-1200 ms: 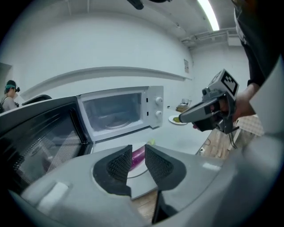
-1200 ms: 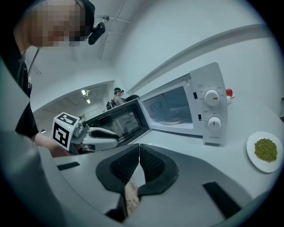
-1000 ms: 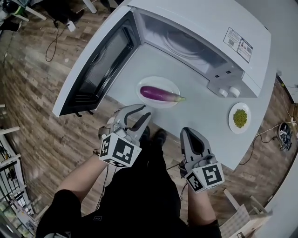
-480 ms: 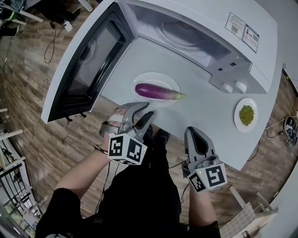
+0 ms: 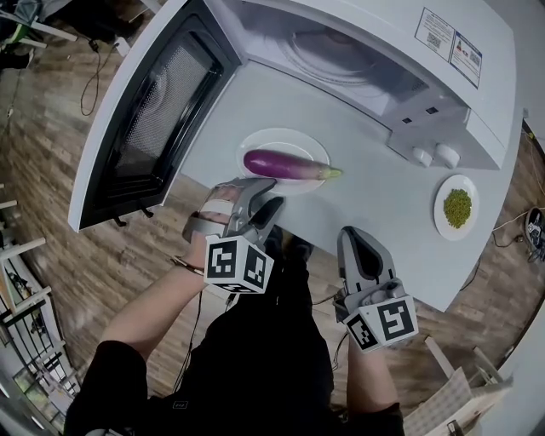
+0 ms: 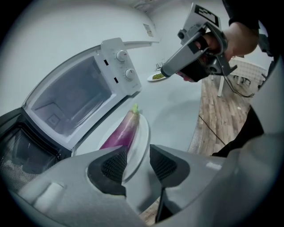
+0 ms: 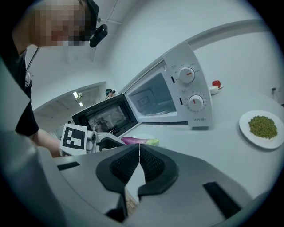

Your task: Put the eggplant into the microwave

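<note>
I've got a glossy purple eggplant with a pale green stem end on a plain round white plate, and the tabletop under them is a flat pale grey-blue. The boxy white microwave shows a black-framed door with a fine dotted mesh window, and the small white side plate carries a heap of yellow-green bits. The plank floor is streaky brown wood, and my right gripper is light grey with black ribbed pads and black-and-white square markers on its cube.
</note>
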A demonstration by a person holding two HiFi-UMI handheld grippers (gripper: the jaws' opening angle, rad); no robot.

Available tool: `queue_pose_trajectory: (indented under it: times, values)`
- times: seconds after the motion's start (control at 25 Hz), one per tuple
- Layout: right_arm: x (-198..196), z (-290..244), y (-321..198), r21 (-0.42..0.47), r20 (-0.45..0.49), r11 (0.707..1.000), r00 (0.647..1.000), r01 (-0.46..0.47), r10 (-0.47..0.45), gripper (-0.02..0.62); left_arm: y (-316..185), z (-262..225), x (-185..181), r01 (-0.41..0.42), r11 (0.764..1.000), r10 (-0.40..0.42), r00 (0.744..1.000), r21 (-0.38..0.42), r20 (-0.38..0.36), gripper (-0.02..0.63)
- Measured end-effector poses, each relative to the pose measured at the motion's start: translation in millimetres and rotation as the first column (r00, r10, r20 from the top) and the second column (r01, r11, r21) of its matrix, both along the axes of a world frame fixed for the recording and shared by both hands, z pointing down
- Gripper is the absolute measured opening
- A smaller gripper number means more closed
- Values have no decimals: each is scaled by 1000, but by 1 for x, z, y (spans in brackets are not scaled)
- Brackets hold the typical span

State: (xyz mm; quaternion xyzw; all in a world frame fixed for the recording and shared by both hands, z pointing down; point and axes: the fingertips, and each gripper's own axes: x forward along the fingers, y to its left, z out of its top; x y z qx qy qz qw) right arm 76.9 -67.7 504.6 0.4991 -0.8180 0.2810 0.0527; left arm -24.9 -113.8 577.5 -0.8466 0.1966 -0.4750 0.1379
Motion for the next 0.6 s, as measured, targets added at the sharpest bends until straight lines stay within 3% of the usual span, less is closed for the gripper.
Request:
queue_pose_trajectory:
  times: [0.6]
  values:
    - [2, 7, 0, -7, 18, 1000, 1000, 3, -3, 17, -4, 9, 3, -37, 998, 34, 997, 47, 72, 144]
